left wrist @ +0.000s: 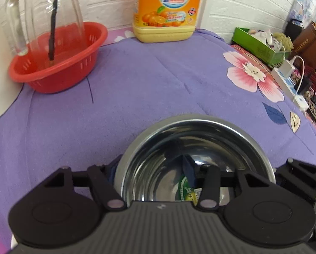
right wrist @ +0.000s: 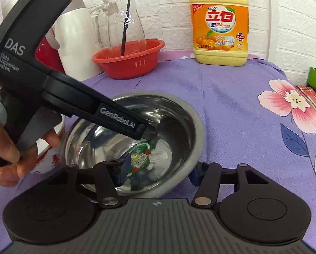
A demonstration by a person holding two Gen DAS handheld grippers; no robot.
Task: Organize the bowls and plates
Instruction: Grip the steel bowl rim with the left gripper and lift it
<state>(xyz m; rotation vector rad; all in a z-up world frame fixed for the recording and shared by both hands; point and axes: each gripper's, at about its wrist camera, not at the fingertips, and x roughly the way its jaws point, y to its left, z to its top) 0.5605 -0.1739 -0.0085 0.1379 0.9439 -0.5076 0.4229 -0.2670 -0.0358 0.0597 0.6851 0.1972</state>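
Observation:
A steel bowl (left wrist: 191, 148) (right wrist: 174, 116) sits on the purple cloth, with a green label sticker (right wrist: 140, 156) inside it. My left gripper (left wrist: 151, 169) straddles the bowl's left wall, one finger inside and one outside; in the right wrist view its arm (right wrist: 115, 116) reaches into the bowl from the left. My right gripper (right wrist: 158, 172) straddles the bowl's near rim, left finger (right wrist: 124, 167) inside and right finger (right wrist: 197, 175) outside. Whether either one presses the wall is unclear. A white bowl with red print (right wrist: 50, 158) sits behind the left hand.
A red basket (left wrist: 58, 57) (right wrist: 130, 57) holds a glass pitcher (right wrist: 124, 19) at the back left. A yellow detergent jug (left wrist: 166, 8) (right wrist: 219, 23) stands at the back wall. A white thermos (right wrist: 73, 36) is at left. A green box (left wrist: 261, 44) and power strip (left wrist: 284, 78) lie off the right edge.

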